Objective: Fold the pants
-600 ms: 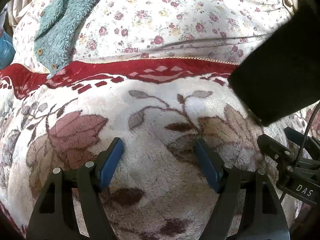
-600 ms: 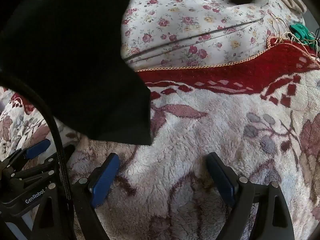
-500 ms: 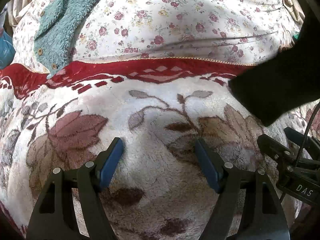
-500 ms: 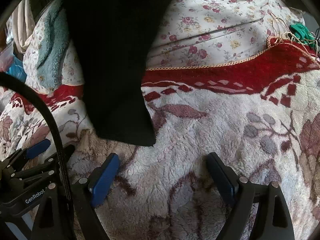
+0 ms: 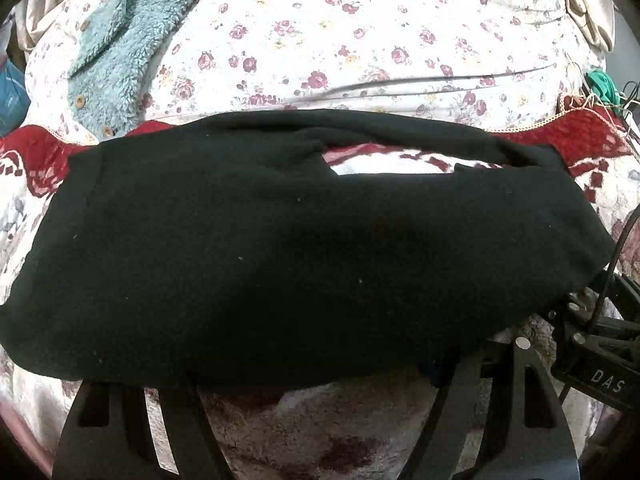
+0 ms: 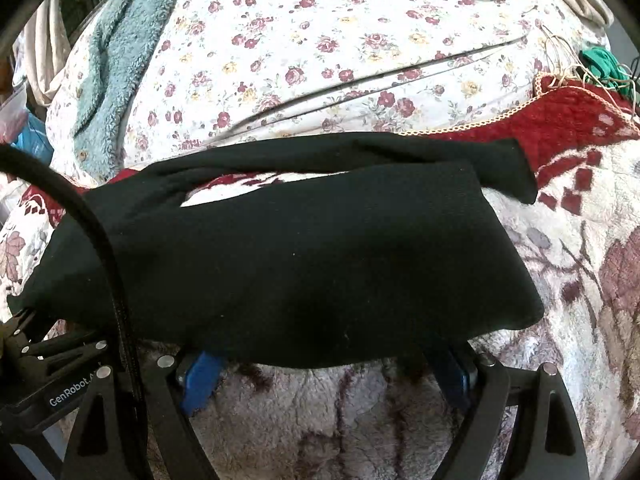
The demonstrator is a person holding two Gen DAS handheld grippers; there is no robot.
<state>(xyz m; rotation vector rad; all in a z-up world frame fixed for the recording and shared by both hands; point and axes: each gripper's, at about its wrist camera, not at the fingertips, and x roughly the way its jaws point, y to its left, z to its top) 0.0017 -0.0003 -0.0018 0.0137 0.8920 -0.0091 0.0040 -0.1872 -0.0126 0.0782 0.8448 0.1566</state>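
Pants [image 5: 280, 248] lay flat across the fleece blanket [image 5: 320, 424], waistband left, two legs splayed rightward, unfolded as yet. My left gripper [image 5: 316, 376] stood wide, holding nothing, its fingers under the near hem. Right gripper [image 6: 332, 364] likewise spread, empty. Every fold remained, I judged.

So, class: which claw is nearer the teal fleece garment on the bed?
Left. The left claw sits at the black pants' near edge, with the teal fleece garment beyond, up-left; the right claw is further right, away from it.
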